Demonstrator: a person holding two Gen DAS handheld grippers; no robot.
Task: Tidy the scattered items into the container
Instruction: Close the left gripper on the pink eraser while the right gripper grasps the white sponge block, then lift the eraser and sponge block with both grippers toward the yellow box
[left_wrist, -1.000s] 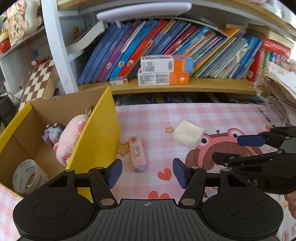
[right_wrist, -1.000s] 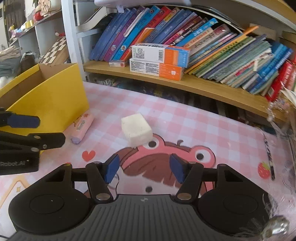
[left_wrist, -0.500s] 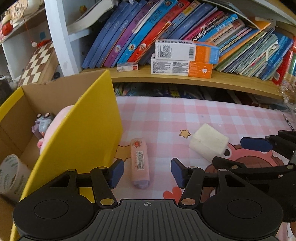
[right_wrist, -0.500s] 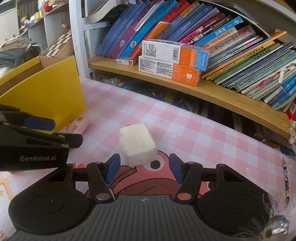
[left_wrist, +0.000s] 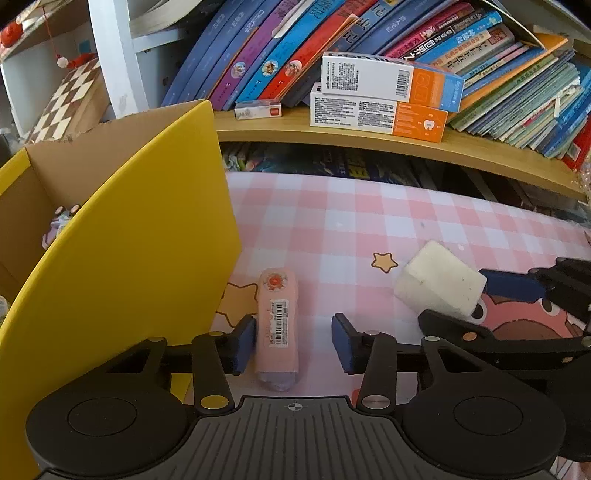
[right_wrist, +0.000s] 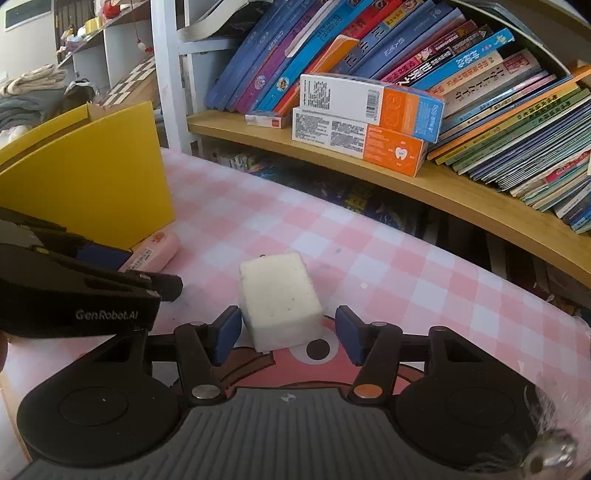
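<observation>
Left claw (left_wrist: 293, 341): spread wide, straddling pink tube (left_wrist: 277, 326) just beside yellow cardboard box (left_wrist: 140, 258).
Right claw (right_wrist: 284, 336): spread wide around white sponge block (right_wrist: 279, 301).
Behind: bookshelf (right_wrist: 406, 184).

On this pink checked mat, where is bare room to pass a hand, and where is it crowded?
Bare: the checked strip of the pink checked mat between the wooden shelf and the white foam block. Crowded: near the yellow cardboard box, where the open left gripper straddles the pink tube and the open right gripper flanks the block.
</observation>
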